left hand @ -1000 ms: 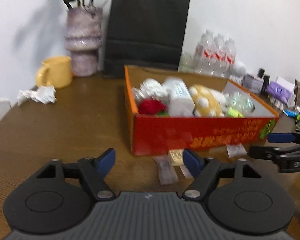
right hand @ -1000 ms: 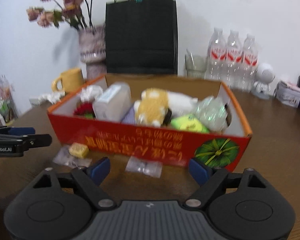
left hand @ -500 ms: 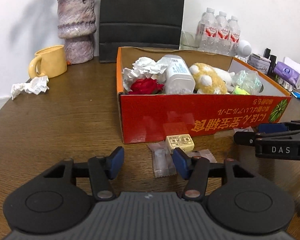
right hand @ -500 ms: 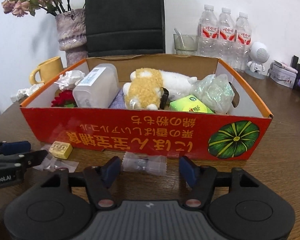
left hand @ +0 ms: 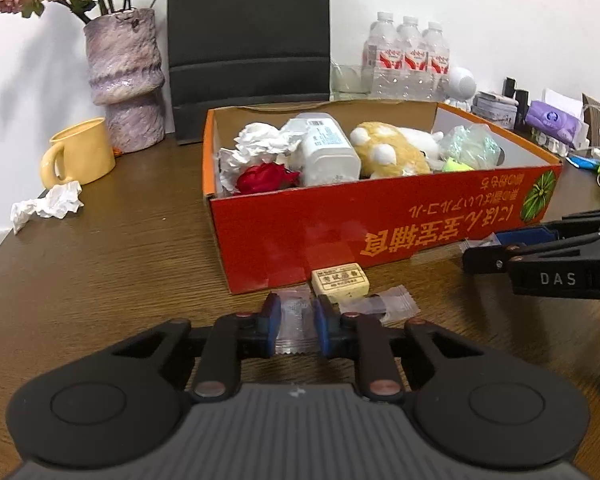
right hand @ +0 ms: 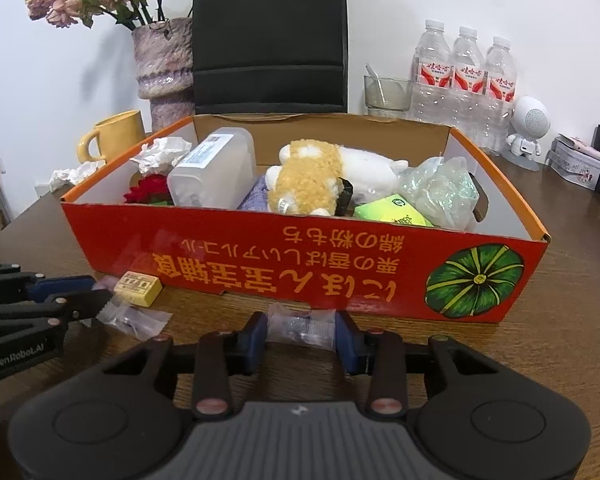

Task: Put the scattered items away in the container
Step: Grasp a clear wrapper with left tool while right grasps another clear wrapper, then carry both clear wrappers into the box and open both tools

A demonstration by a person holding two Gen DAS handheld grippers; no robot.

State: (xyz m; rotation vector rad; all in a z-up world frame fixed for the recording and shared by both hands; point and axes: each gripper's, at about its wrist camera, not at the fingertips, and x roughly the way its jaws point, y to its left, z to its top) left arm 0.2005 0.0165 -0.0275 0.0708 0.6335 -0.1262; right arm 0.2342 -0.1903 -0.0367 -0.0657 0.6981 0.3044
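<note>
Clear plastic packet [left hand: 296, 322] is pinched in the left claw [left hand: 296, 326]; the right claw [right hand: 301, 334] has just closed around another packet [right hand: 302, 326]; the box [right hand: 300, 268] lies at 12 o'clock.

Home: vase [left hand: 124, 76], mug [left hand: 80, 152], table [left hand: 100, 264].

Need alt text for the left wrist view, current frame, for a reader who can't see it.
The left gripper has just closed on a clear plastic packet lying on a brown wooden table, in front of a red cardboard box of mixed items. A yellow eraser and a second clear packet lie beside it; the right gripper enters from the right.
</note>
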